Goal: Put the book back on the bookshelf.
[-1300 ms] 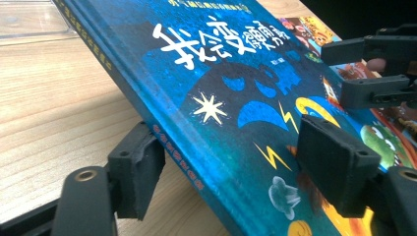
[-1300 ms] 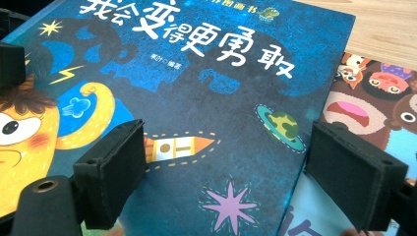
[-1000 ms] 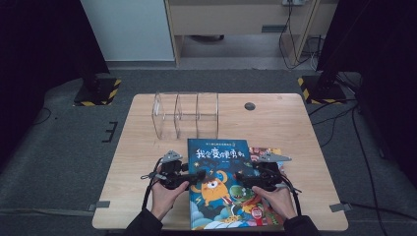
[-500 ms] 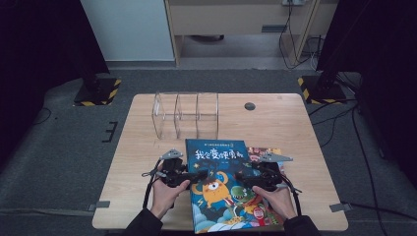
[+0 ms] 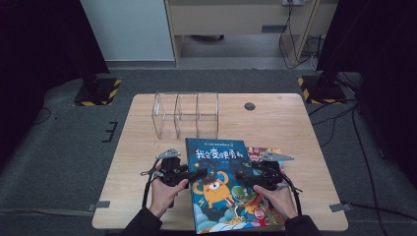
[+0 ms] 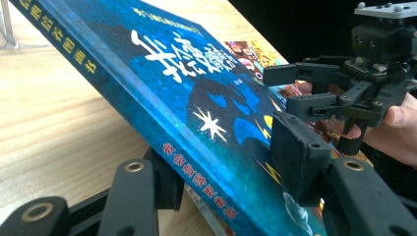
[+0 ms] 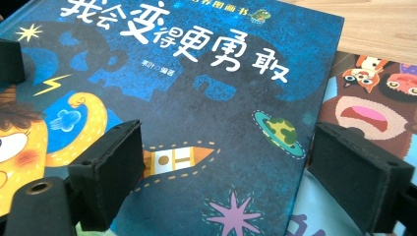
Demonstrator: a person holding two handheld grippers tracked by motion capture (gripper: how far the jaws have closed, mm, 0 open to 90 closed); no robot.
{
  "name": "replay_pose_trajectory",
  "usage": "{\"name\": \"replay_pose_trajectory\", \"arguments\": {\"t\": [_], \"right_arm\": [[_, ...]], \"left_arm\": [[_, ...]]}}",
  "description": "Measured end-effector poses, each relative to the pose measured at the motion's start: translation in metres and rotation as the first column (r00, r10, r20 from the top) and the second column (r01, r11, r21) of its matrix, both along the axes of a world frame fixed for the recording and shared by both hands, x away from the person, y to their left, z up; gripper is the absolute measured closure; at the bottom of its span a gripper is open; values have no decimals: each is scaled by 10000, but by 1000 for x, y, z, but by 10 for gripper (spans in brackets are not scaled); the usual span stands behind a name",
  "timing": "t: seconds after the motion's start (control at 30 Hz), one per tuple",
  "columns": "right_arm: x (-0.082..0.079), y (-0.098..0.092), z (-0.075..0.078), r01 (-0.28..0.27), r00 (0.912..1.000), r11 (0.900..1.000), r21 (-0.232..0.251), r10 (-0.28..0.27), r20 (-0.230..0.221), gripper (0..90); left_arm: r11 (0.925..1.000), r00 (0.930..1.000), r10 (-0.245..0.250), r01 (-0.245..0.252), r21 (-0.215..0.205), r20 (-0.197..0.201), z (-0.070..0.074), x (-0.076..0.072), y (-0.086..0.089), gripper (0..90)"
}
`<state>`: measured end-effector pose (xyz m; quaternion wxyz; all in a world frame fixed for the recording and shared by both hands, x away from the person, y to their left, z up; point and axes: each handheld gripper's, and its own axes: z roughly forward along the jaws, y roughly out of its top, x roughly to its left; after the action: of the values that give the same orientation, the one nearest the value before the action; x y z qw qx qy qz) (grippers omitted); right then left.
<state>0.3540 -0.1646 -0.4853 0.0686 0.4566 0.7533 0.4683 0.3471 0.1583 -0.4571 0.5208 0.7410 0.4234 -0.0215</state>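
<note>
A blue hardcover picture book with a yellow monster on its cover lies on the wooden table, partly on top of a colourful second book. My left gripper is at the book's left spine edge. In the left gripper view that gripper has one jaw under the spine and one over the cover. Its jaws have just been closing, with the spine between them and a gap still showing. My right gripper hovers over the right half of the cover, jaws wide open.
A clear acrylic rack with several upright dividers stands on the table behind the books. A small dark round disc sits at the back right. The table's front edge is close under the person's hands.
The left gripper's jaws have narrowed around the book's spine edge. Both hands and the book have stayed where they were.
</note>
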Motion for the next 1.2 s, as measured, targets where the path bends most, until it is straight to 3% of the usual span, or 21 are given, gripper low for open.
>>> {"name": "replay_pose_trajectory", "arguments": {"t": [0.17, 0.23, 0.47, 0.83, 1.2], "right_arm": [[0, -2, 1, -11, 9998, 9999, 100, 9, 219, 74], [1, -3, 0, 58, 9999, 9996, 260, -62, 147, 64], [3, -4, -1, -2, 10000, 9992, 402, 5, -64, 64], [3, -7, 0, -284, 9996, 9962, 823, 290, -64, 39], [10, -13, -4, -756, 9947, 9776, 1965, 878, -540, 11]], "left_arm": [[9998, 9985, -159, 152, 139, 527, 11, -3, -4, 499], [9996, 9988, -272, 275, -57, 401, 12, -2, -3, 519], [9994, 9989, -334, 336, -74, 327, 12, -2, -3, 532], [9978, 9938, -663, 654, 123, 888, 22, -4, -3, 534], [9941, 9821, -1084, 1084, 89, 1542, 27, -6, -2, 538]]}}
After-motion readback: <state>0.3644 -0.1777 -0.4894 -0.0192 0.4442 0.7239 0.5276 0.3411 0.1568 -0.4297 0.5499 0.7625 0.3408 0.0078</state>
